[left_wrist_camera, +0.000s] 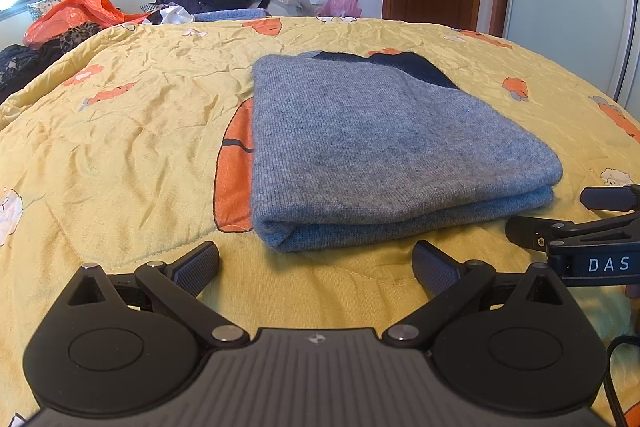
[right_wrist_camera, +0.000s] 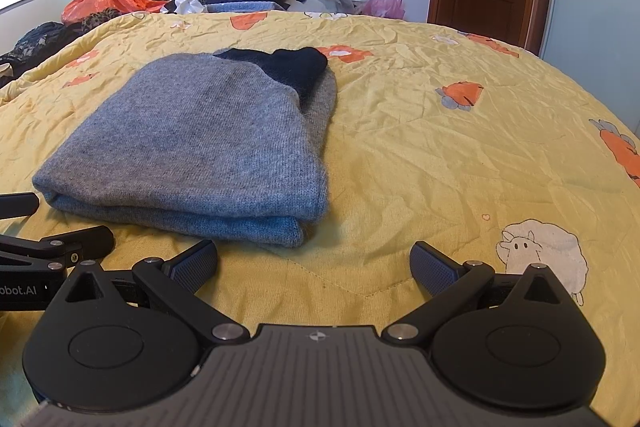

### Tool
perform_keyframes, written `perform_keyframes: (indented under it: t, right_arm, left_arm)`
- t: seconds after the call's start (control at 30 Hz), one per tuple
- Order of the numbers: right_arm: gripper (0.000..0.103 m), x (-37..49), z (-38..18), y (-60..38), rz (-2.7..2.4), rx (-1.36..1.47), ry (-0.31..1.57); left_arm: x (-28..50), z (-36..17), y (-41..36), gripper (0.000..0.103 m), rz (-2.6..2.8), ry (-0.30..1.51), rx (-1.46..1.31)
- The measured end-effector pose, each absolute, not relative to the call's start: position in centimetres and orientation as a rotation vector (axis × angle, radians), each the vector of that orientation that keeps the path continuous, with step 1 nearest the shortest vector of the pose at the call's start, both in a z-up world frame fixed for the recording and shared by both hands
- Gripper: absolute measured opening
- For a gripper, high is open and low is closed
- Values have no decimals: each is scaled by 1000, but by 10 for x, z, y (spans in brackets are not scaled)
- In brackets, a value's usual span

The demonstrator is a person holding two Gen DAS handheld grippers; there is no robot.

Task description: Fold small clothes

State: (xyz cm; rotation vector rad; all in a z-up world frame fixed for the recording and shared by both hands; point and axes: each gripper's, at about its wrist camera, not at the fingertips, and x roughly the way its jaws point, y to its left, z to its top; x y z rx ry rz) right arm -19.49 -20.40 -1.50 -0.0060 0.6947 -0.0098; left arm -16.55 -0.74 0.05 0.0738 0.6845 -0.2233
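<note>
Grey knit sweater (left_wrist_camera: 384,151) sits folded mid-frame on bed quilt (left_wrist_camera: 120,131). Left tongs (left_wrist_camera: 316,269) & right tongs (right_wrist_camera: 314,267) both spread, empty. Risk: snagging near edge, undoing fold.

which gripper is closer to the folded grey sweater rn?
Left, marginally. The left gripper sits open right before the grey sweater, at its near edge. The right gripper is open too, offset toward its right corner.

Grey knit sweater (left_wrist_camera: 384,143) with navy trim, folded into a flat rectangular stack, lying mid-bed on yellow quilt (left_wrist_camera: 120,147), away from its edges.
</note>
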Motion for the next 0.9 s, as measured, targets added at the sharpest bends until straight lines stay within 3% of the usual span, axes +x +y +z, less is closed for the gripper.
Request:
perform_keyframes:
  t: [0.9]
  right_arm:
    - [103,-196,-15,-204,-10,-6,693]
  left_arm:
    - [-166,1,-3,103,-208,679,46]
